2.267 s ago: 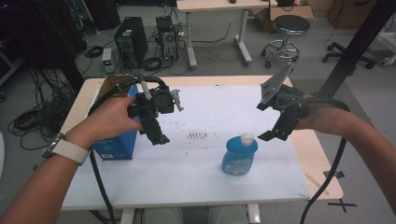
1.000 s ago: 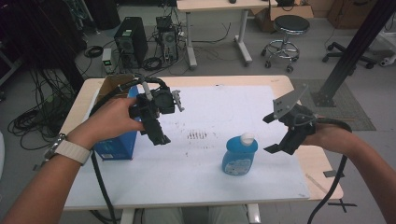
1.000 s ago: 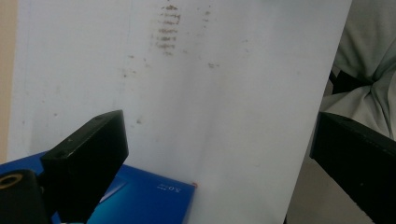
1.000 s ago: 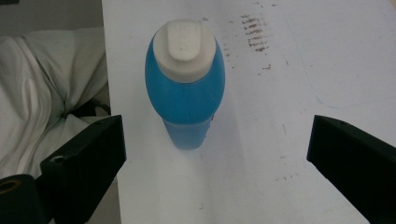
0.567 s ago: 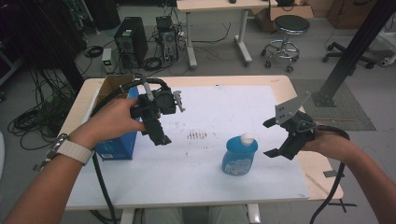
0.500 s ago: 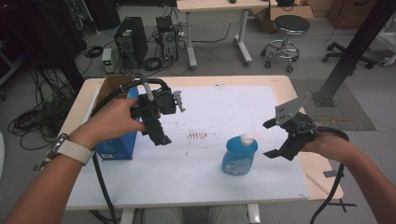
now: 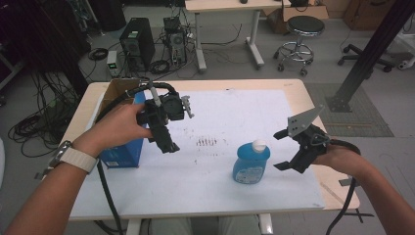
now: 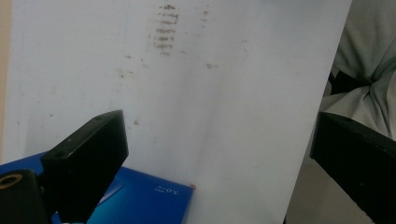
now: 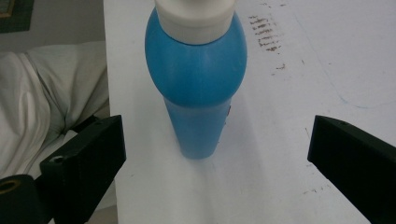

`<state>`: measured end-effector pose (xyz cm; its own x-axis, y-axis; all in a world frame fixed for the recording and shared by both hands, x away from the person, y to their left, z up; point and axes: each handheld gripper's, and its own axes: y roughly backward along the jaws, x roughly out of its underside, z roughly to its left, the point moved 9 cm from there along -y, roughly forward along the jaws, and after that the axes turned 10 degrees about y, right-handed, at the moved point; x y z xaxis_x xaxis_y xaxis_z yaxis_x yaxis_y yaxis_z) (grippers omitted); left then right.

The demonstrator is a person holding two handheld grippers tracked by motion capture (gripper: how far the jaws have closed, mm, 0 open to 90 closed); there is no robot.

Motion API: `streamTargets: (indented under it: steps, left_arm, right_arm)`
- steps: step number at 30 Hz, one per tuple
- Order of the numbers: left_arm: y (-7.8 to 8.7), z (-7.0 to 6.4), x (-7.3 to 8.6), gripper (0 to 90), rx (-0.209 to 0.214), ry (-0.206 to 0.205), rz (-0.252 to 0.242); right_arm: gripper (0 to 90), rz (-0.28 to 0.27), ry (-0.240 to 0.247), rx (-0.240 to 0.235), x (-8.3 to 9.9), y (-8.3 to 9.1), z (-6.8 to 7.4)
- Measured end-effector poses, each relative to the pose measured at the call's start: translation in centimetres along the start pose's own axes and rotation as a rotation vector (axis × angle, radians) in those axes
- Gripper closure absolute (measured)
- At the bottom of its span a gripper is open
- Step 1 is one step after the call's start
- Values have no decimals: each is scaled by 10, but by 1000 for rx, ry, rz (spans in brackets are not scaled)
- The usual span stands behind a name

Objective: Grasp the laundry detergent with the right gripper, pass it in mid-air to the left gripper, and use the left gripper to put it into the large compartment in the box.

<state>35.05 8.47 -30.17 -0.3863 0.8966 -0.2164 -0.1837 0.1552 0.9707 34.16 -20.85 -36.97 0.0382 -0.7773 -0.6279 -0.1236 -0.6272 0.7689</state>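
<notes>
A blue bottle (image 7: pixel 250 164) with a white cap (image 7: pixel 258 145) stands upright on the white mat (image 7: pixel 220 186), right of centre. My right gripper (image 7: pixel 281 150) hovers just right of it, open, jaws pointing at the bottle without touching it. In the right gripper view the bottle (image 9: pixel 198 88) stands a little beyond the wide-apart jaws of the right gripper (image 9: pixel 217 140). My left gripper (image 7: pixel 166 128) is held above the mat's left part, beside a blue box (image 7: pixel 122 152). The left gripper (image 8: pixel 219 135) is open over bare mat, with the blue box (image 8: pixel 140 205) low at the left.
An open cardboard box (image 7: pixel 115 90) sits behind the blue box at the table's left edge. Brown smudges (image 7: pixel 208 142) mark the mat's middle. The wooden table (image 7: pixel 313 103) borders the mat. Cables trail from both grippers. The person's lap (image 9: pixel 42 107) lies past the near edge.
My right gripper has come down and toward the near edge, ending level with the bottle and close to its right side. The left gripper and the bottle have stayed put.
</notes>
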Motion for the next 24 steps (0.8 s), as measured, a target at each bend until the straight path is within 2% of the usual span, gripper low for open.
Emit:
streamTargets:
  steps: [14, 24]
  left_arm:
    - [-2, 1, -1, 47, 5, 0, -1]
    - [-4, 0, -2, 48, 7, 2, 2]
  right_arm:
    - [41, -41, -10, -13, 6, -15, 4]
    - [41, -101, -24, -5, 11, -21, 4]
